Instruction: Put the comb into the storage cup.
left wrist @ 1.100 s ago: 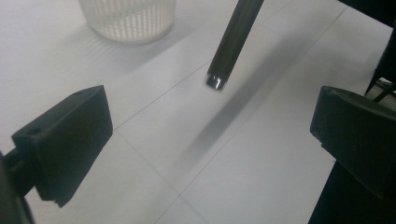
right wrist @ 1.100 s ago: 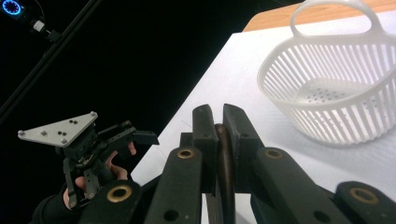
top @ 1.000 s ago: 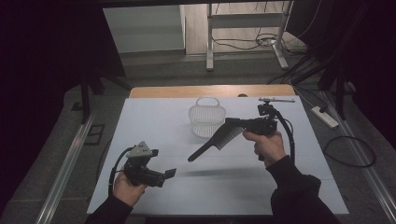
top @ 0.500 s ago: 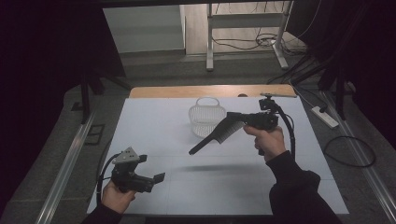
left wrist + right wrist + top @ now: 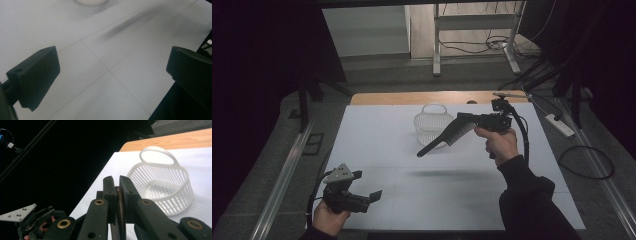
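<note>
The left tongs (image 5: 362, 197) wait spread and empty, low and well left of the white basket (image 5: 431, 125). Just right of the basket, the right tongs (image 5: 467, 120) pinch a black comb (image 5: 444, 139) above the counter (image 5: 377, 145), apparently angled for dropping in.

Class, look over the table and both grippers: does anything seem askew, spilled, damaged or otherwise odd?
Nothing stands out. The white basket sits upright and whole on the white table, nothing spilled. The right gripper holds a dark comb in the air, slanting down toward the table. The left gripper hangs open, with nothing between its jaws.
</note>
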`<state>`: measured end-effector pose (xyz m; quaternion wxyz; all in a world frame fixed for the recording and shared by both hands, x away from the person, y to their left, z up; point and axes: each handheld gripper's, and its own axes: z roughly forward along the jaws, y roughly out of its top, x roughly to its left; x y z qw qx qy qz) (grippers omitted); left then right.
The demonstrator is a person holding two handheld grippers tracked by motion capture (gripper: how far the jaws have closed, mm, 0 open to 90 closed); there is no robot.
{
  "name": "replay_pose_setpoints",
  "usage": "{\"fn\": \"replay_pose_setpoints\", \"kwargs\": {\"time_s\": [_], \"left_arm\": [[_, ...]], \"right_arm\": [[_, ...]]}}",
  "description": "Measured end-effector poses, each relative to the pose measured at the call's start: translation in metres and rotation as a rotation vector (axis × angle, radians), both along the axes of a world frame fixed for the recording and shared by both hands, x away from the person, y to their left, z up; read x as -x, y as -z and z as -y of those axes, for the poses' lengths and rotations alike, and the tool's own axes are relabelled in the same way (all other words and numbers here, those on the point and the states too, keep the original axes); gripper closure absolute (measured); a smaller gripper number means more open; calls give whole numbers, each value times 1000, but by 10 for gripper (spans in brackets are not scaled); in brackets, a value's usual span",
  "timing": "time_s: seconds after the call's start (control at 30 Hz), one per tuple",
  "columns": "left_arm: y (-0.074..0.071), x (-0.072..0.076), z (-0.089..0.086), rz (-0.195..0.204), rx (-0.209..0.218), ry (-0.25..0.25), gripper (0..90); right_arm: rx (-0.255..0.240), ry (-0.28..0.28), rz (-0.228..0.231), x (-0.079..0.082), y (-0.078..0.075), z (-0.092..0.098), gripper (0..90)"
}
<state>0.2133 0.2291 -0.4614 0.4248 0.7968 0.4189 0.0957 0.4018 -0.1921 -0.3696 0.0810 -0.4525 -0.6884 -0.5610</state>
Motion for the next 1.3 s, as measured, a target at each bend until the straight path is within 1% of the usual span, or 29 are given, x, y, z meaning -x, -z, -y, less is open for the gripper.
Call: {"fn": "replay_pose_setpoints", "kwargs": {"time_s": [0.2,0.3,0.57,0.73,0.83,0.93,1.3], "left_arm": [[0,6,-5,17,-9,-14,0],[0,9,-8,19,-12,-22,0],[1,16,-15,10,-17,-40,0],[0,21,-19,13,-19,-54,0],[1,23,-21,15,-27,-62,0],[0,25,-24,19,-23,-70,0],[-1,28,-27,22,-27,-91,0]], "right_arm": [[13,10,12,-5,-6,-1,841],[18,20,18,-8,-8,-2,841],[26,42,25,-17,-15,-2,841],[34,60,30,-23,-19,-3,841],[41,70,30,-26,-20,-3,841],[49,82,33,-30,-22,-4,841],[50,119,44,-43,-33,-2,841]]}}
